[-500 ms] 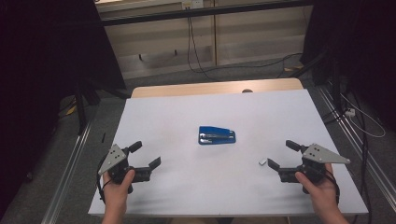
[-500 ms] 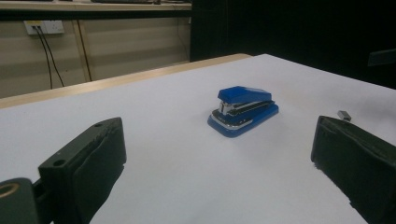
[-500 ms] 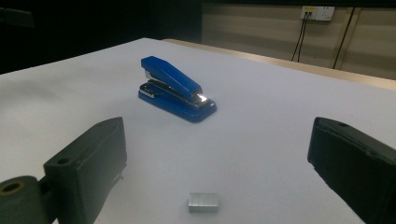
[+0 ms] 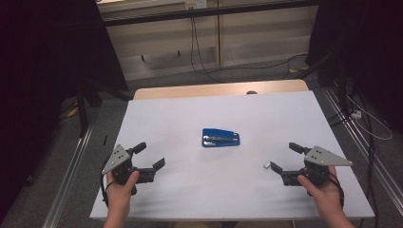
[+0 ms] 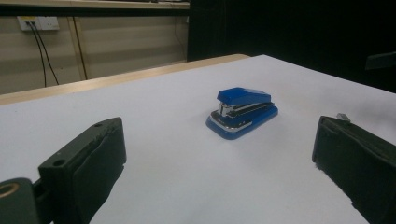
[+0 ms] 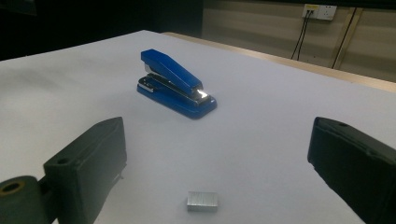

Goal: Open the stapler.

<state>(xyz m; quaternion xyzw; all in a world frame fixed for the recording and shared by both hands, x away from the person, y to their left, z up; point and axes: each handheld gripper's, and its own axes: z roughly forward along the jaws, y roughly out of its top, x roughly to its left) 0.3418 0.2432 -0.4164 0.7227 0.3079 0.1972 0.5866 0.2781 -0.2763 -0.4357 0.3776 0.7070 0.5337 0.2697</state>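
A blue stapler point(image 4: 221, 137) lies closed near the middle of the white table top point(image 4: 190, 118). It also lies ahead of the jaws in the left gripper view point(image 5: 243, 112) and the right gripper view point(image 6: 177, 89). A small silver block of staples point(image 4: 266, 165) lies on the table just off the right gripper's inner fingertip, and close between its jaws point(image 6: 202, 201). My left gripper point(image 4: 149, 156) is held low at the front left, open and empty point(image 5: 217, 158). At the front right my right gripper point(image 4: 285, 157) is open and empty too point(image 6: 217, 163). Both point inward toward the stapler.
A strip of bare wood point(image 4: 218, 89) shows along the table's far edge. Metal rails point(image 4: 71, 175) run on the floor at both sides, with cables point(image 4: 366, 118) at the right. A panelled wall point(image 4: 204, 38) stands beyond the table.
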